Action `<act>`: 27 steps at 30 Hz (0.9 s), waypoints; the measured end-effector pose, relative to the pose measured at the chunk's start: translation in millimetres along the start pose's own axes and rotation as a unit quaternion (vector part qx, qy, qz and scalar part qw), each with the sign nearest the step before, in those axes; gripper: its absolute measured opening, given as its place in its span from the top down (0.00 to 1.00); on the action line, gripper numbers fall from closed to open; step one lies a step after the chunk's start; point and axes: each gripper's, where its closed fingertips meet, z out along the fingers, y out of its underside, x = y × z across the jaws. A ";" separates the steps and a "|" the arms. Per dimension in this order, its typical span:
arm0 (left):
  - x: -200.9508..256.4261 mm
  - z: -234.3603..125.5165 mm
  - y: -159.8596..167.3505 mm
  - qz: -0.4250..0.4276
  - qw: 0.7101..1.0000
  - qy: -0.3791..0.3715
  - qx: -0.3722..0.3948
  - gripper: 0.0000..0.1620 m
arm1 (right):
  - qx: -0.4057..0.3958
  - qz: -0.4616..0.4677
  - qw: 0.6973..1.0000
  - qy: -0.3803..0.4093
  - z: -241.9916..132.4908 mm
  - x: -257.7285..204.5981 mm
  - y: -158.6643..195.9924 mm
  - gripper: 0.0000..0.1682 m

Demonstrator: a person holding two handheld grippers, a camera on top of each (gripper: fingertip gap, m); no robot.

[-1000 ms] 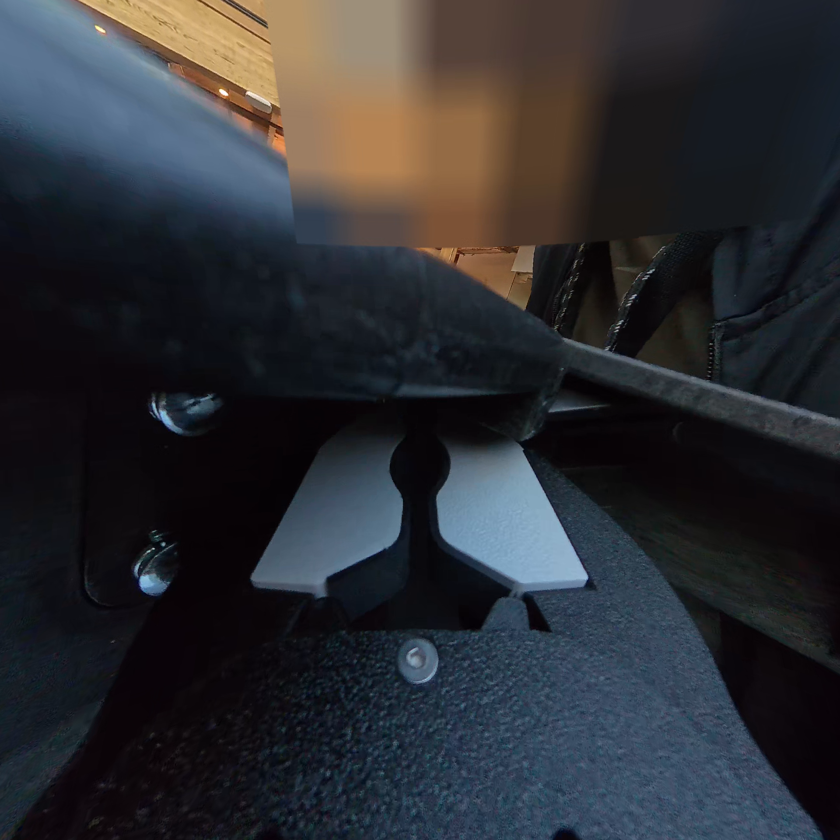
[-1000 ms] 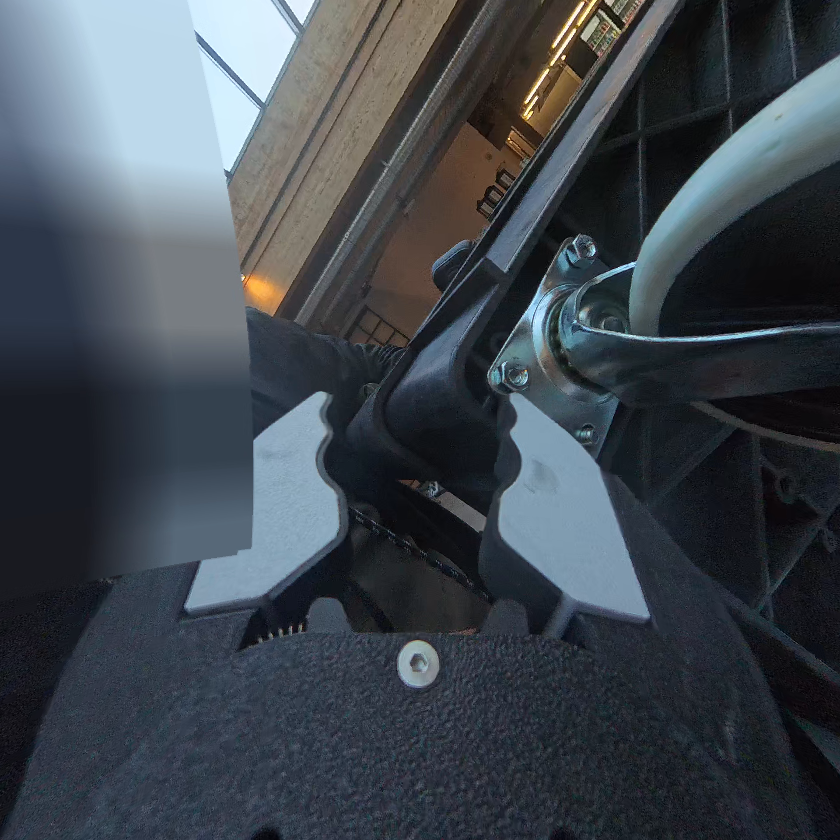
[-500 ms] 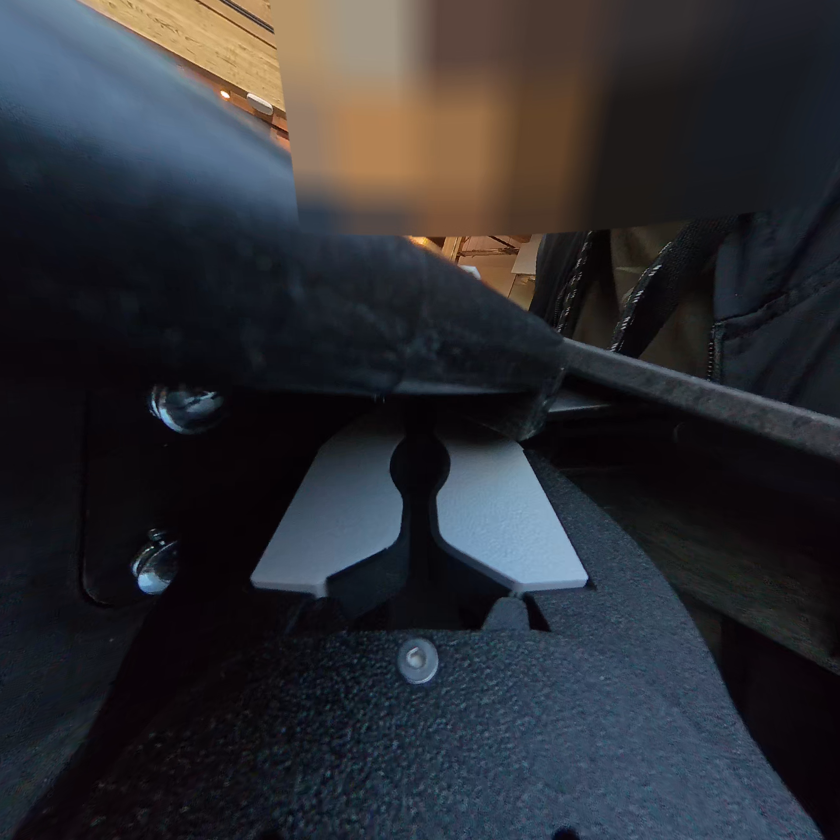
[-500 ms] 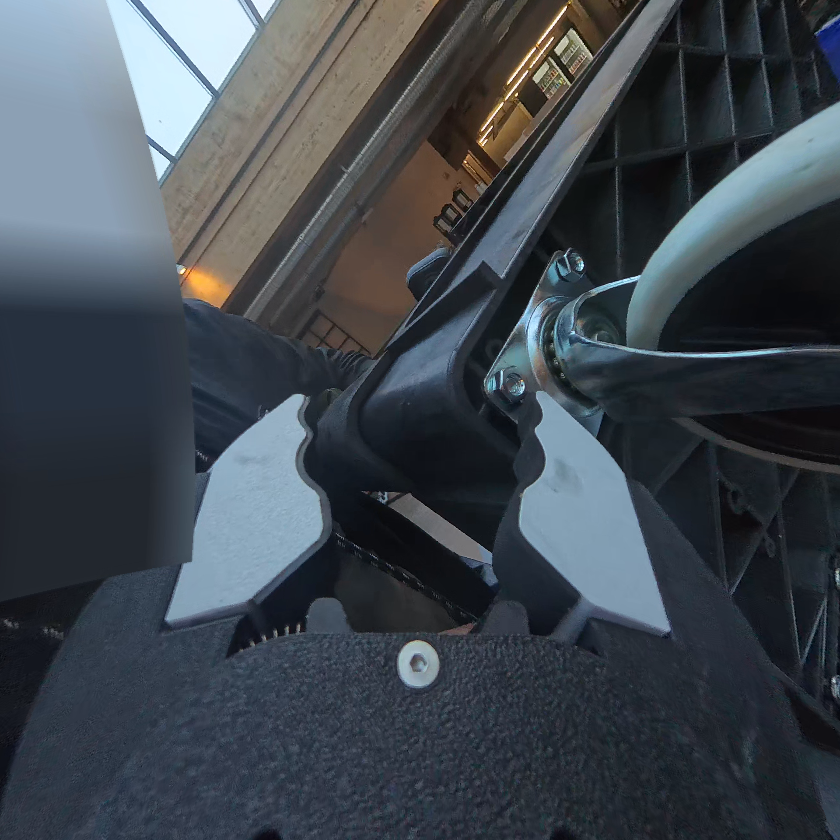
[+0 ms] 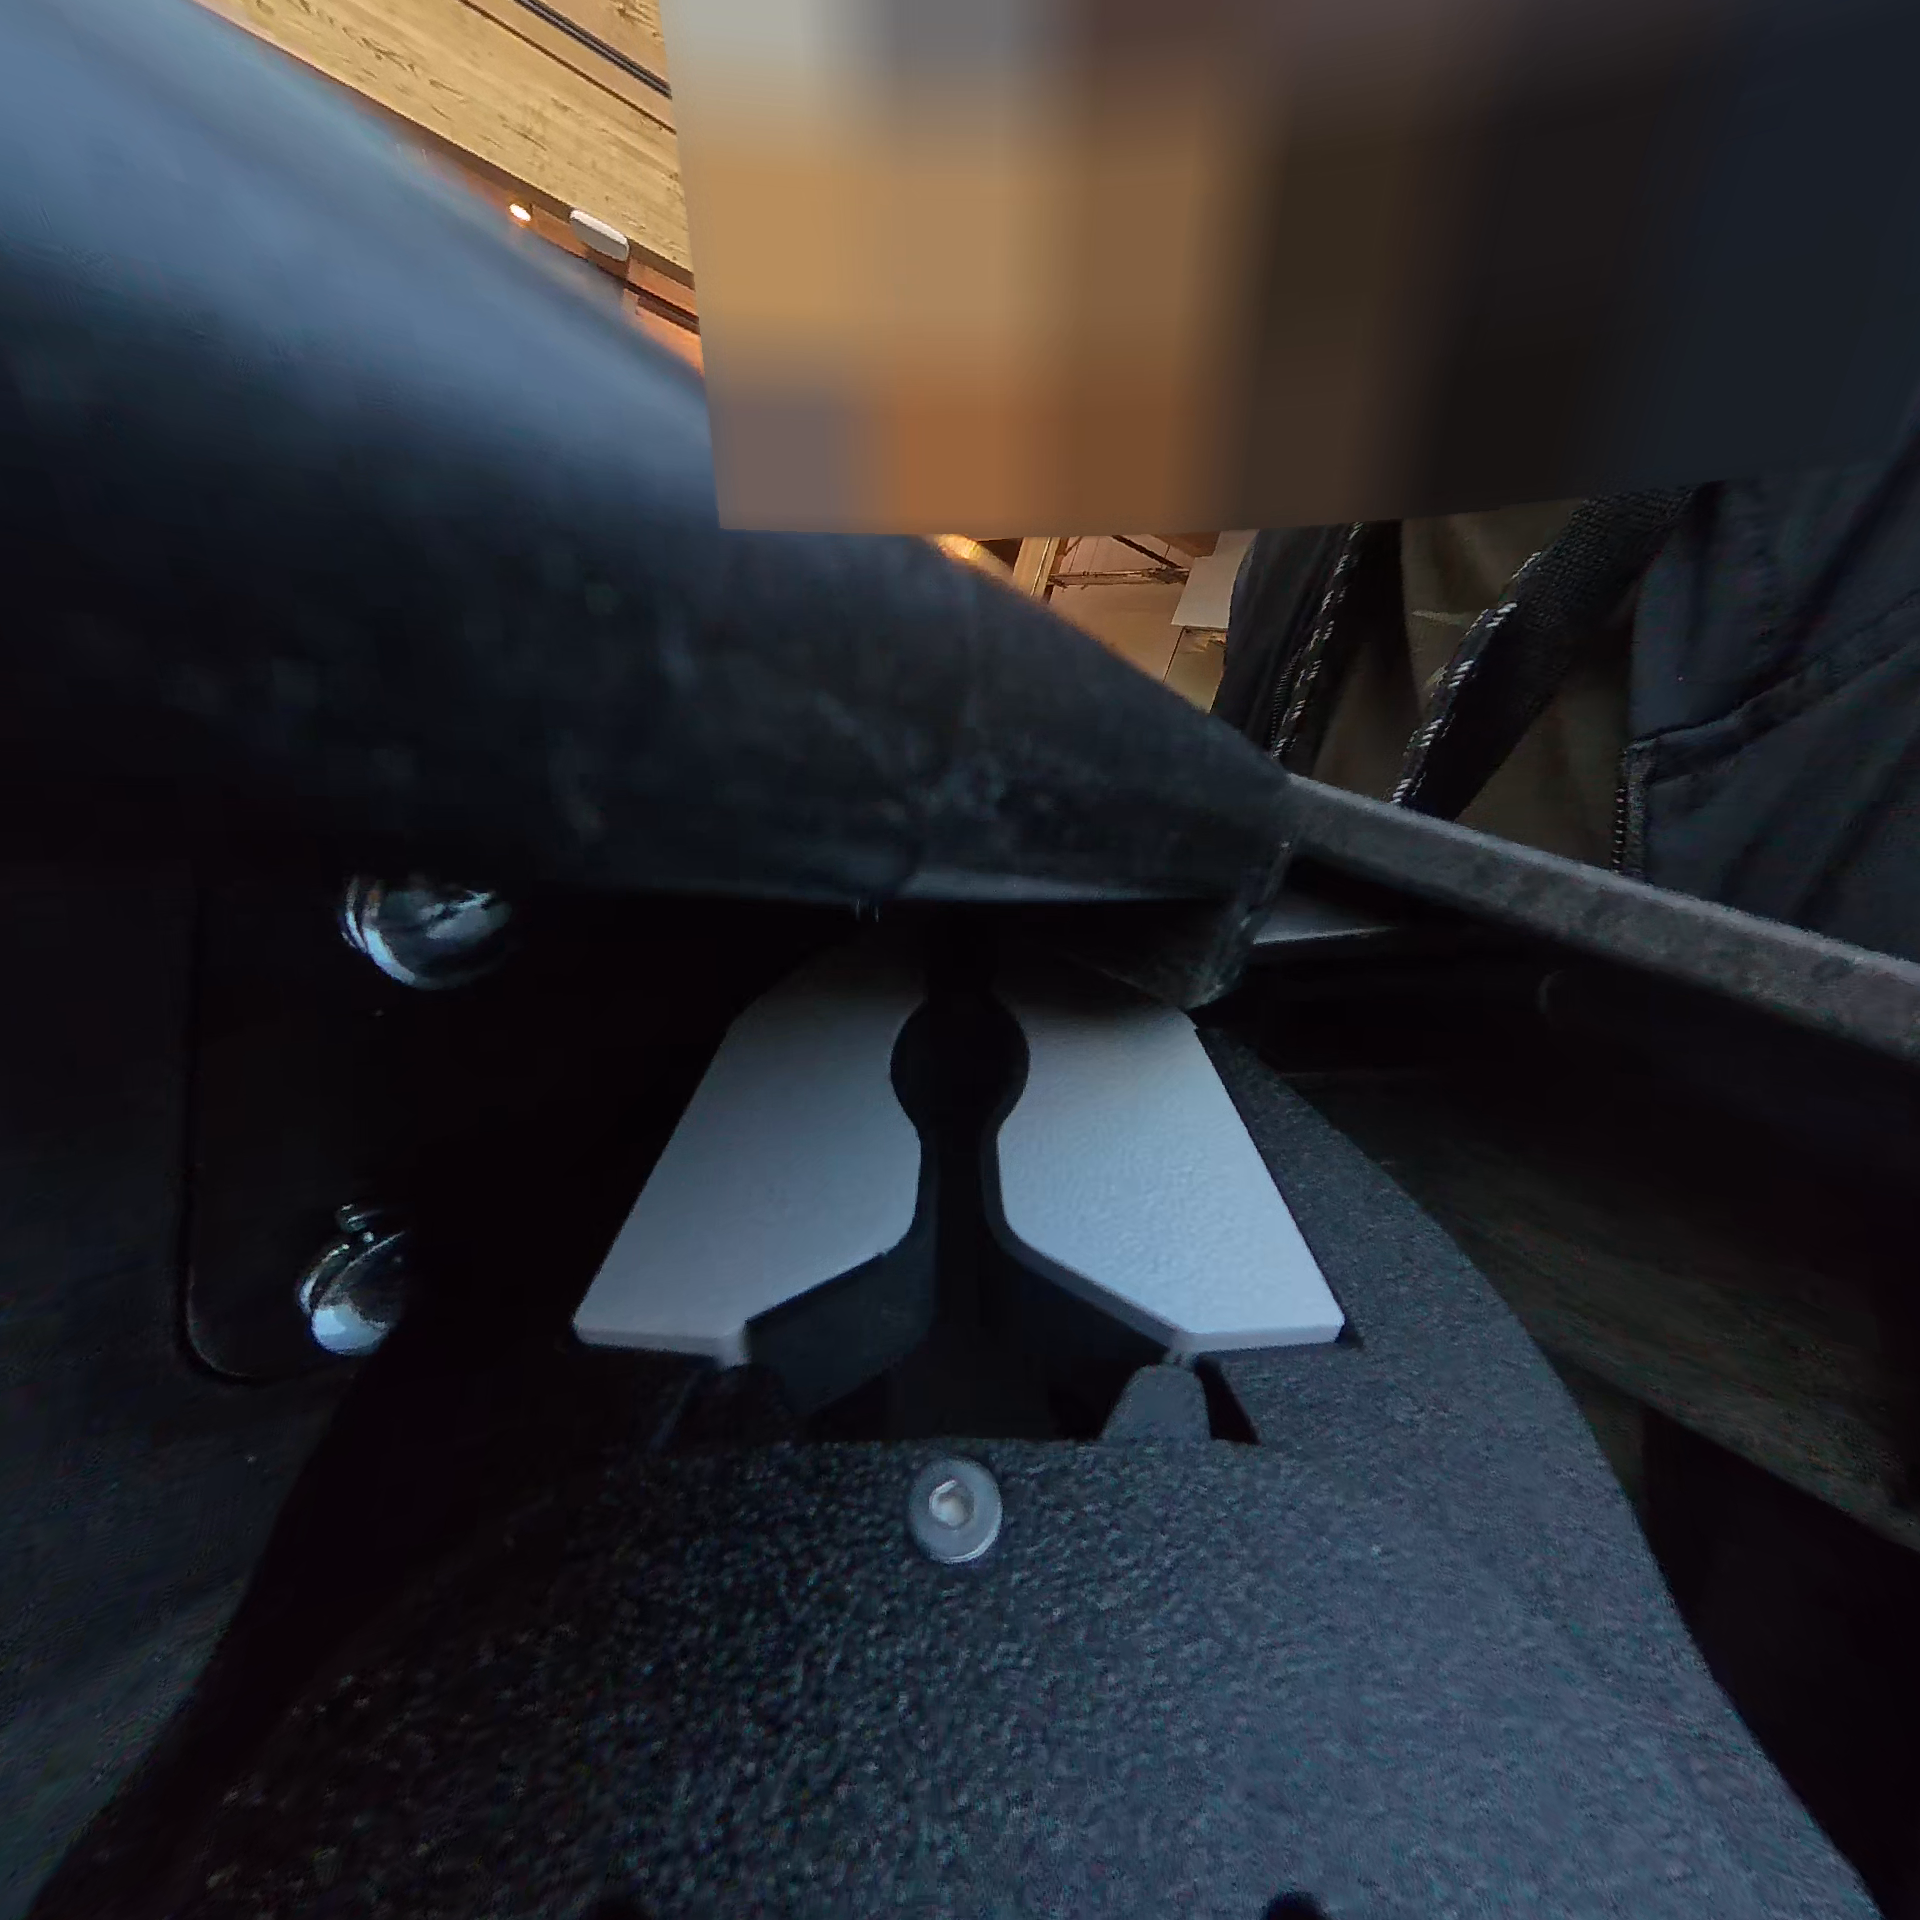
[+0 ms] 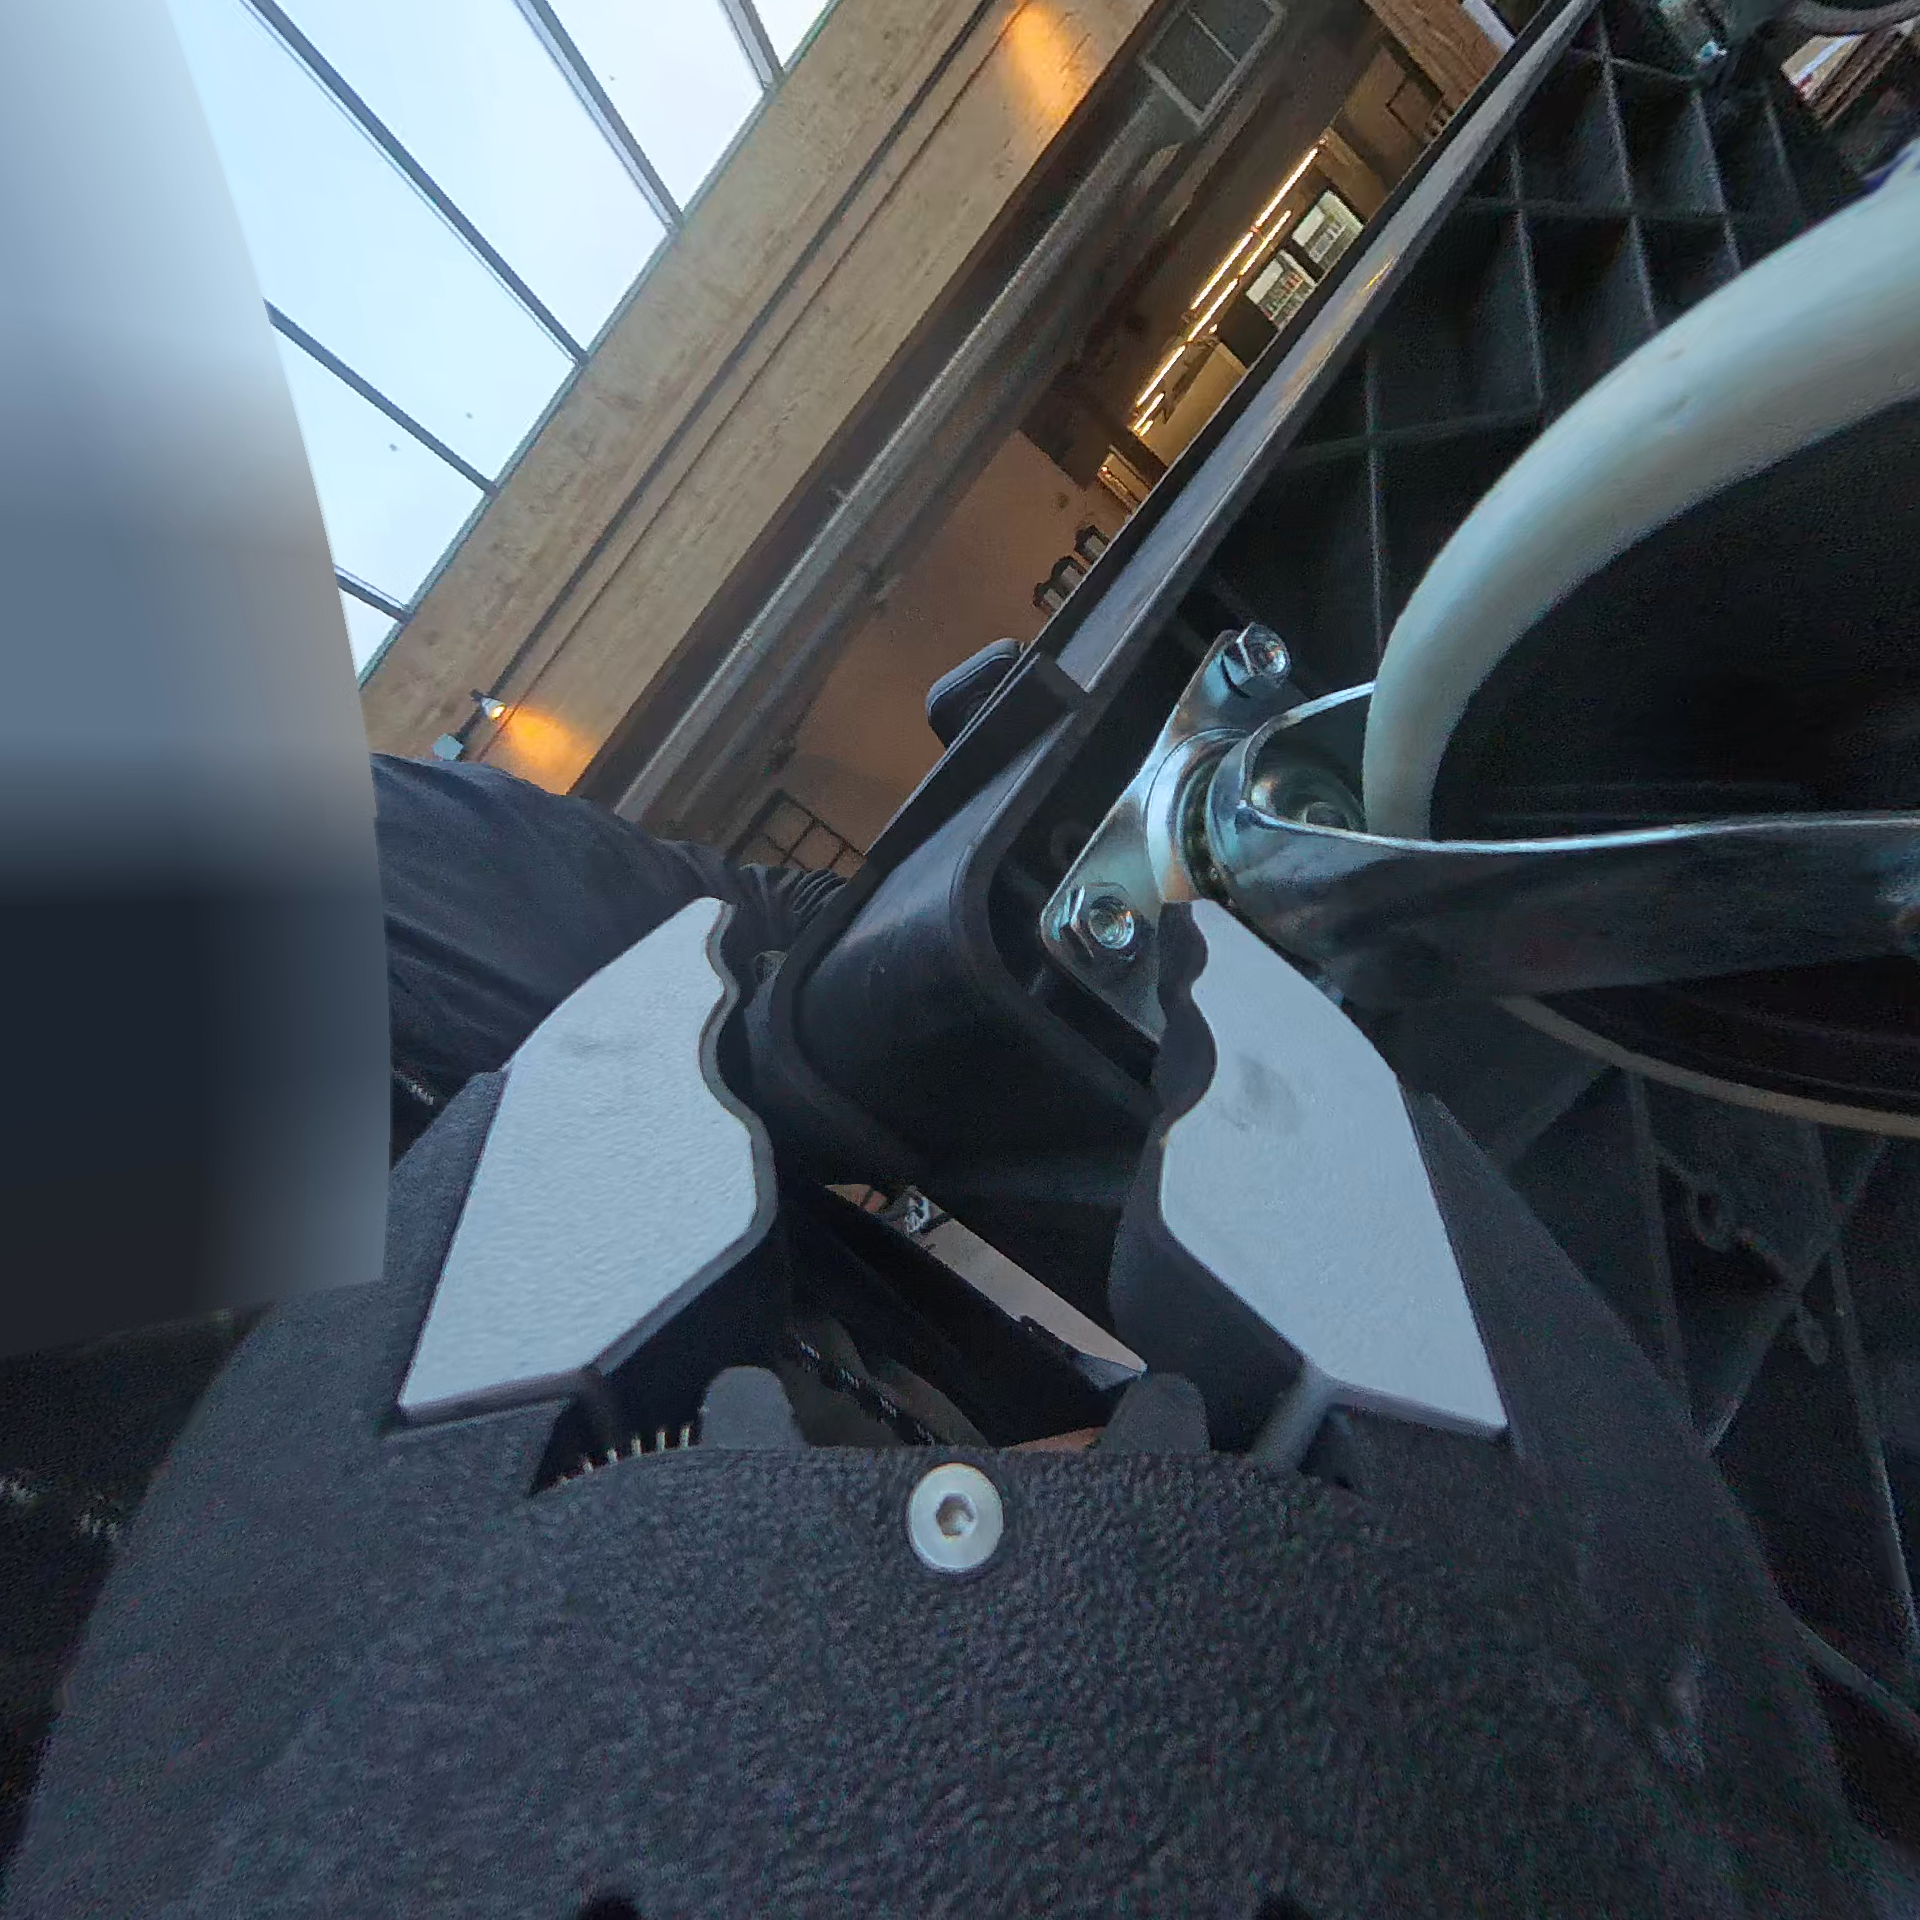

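A black plastic cart is tipped up, with its ribbed underside (image 6: 1538,260) facing me. A white-tyred caster wheel (image 6: 1558,436) hangs on a chrome bracket (image 6: 1455,883) bolted near the cart's rounded corner (image 6: 935,1039). My right gripper (image 6: 956,935) is open and straddles that corner, with a finger close on each side. In the left wrist view my left gripper (image 5: 961,997) is shut. Its tips are hidden under another black rounded corner (image 5: 520,623) of the cart, so I cannot see whether they pinch anything.
The cart's dark rim (image 5: 1610,925) runs off to the right, and two shiny bolts (image 5: 426,925) sit to the left of my left gripper. A person in a dark jacket (image 5: 1766,675) stands close behind; a dark sleeve (image 6: 499,883) shows left of my right gripper. Above are a wall and windows (image 6: 436,260). Some 5 cm of space lies between my two pairs of fingers.
My right gripper's jaws have spread wider around the cart corner and its view has tilted, with the caster shifting right. The left gripper and its view have hardly moved.
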 end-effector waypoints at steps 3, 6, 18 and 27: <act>0.1 -0.1 0.1 -0.002 1.000 -0.001 0.000 1.00 | -0.012 -0.007 1.000 -0.008 -0.4 -4.7 1.3 0.54; 0.2 -0.1 0.1 -0.002 1.000 -0.001 0.004 1.00 | -0.033 -0.016 0.999 -0.002 0.5 -10.9 5.9 0.45; 0.3 -0.1 0.2 -0.002 1.000 0.000 0.010 1.00 | -0.057 -0.005 0.998 0.009 -3.2 -8.8 8.1 0.49; 0.7 -0.2 0.4 -0.003 1.000 0.000 0.010 1.00 | -0.058 -0.011 0.998 0.027 -3.8 -12.7 10.9 0.47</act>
